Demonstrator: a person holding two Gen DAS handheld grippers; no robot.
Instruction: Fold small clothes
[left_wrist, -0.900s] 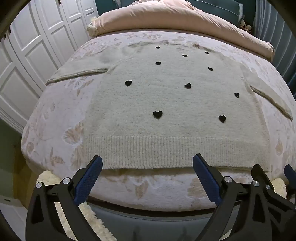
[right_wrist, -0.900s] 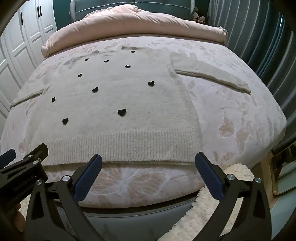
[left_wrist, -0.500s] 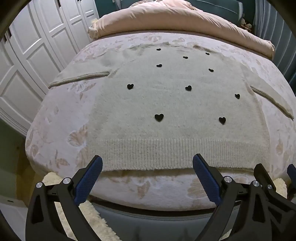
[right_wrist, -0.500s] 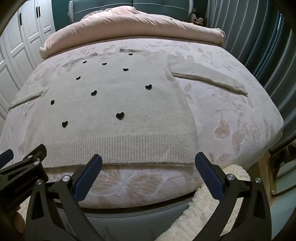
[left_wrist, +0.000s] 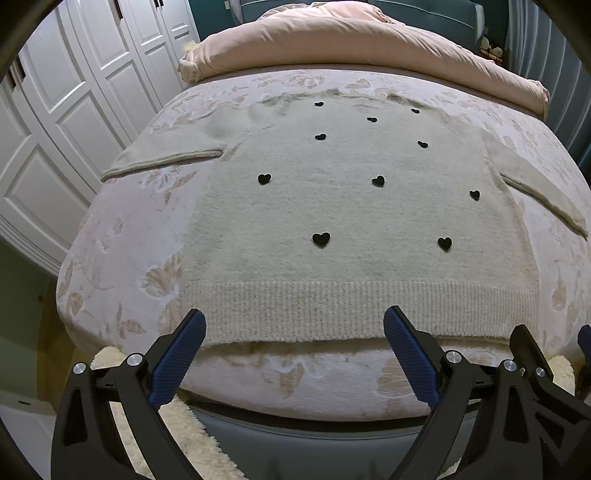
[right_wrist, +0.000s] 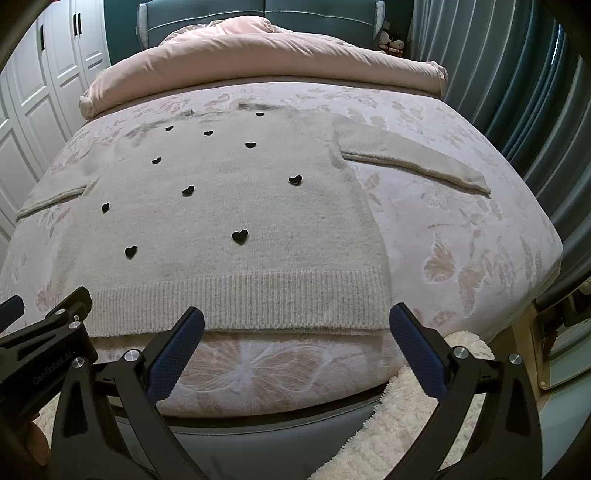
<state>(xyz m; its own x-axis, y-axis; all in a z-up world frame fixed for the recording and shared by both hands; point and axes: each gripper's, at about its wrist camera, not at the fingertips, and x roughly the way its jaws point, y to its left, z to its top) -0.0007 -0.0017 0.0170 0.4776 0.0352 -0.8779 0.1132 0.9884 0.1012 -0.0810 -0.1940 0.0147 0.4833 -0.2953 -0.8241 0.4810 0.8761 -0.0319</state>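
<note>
From my left gripper (left_wrist: 293, 326) I see both blue pads spread wide, holding nothing, hovering just short of the sweater's ribbed hem. The sweater (left_wrist: 354, 221) lies flat on the bed (left_wrist: 122, 236), cream with small black hearts, both sleeves stretched out sideways. Beyond the sweater's collar sits a pink duvet (left_wrist: 351, 44). White wardrobe doors (left_wrist: 62, 122) stand left of the sweater.

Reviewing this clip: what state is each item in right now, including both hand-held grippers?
Sweater: spread flat on the bed, unfolded, both sleeves out to the sides.
Left hand-held gripper: open, empty, just short of the hem.
Right hand-held gripper: open, empty, just short of the hem.
Duvet: bunched up at the far end of the bed.
Wardrobe doors: closed.
</note>
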